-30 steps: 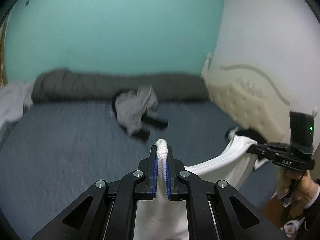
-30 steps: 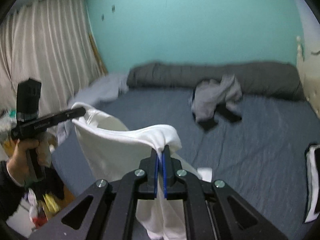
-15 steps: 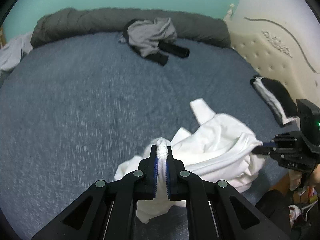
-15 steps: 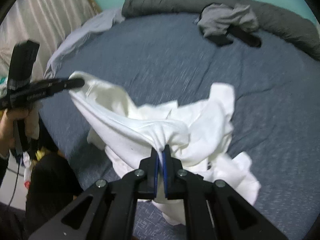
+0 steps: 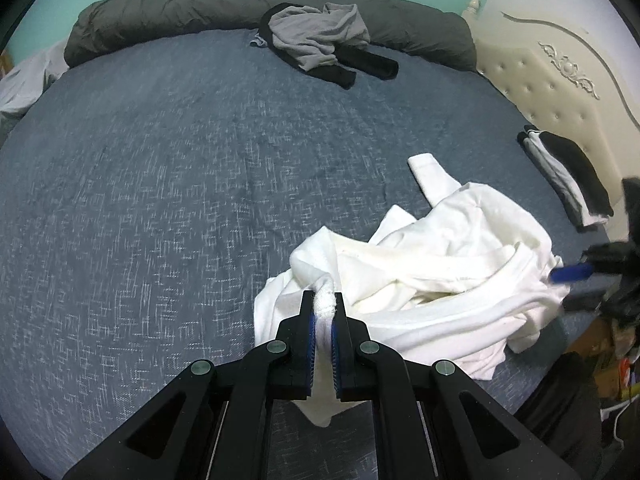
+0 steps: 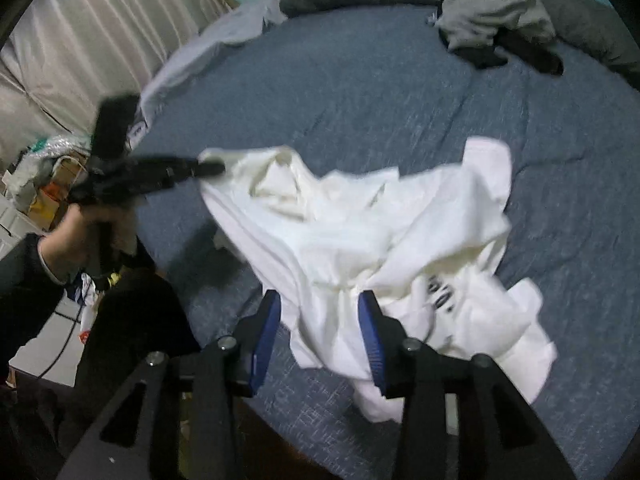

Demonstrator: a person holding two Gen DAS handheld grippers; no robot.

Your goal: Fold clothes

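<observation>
Two tongs: left tongs [image 5: 324, 312] pinch the white shirt [image 5: 448, 264], right tongs [image 6: 320, 316] are opening around it; a grey garment [image 5: 320, 36] lies well apart on the bed [image 5: 160, 180].

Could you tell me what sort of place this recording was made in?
Most likely a home bedroom. A wide bed with a blue-grey cover fills both views, a cream tufted headboard with carved trim stands at one side, and a long dark grey rolled duvet lies along the turquoise wall. Pale pleated curtains hang nearby.

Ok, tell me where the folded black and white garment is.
In the left wrist view, the folded black and white garment lies at the right edge of the blue bed, beside the cream tufted headboard, beyond the crumpled white shirt.
</observation>
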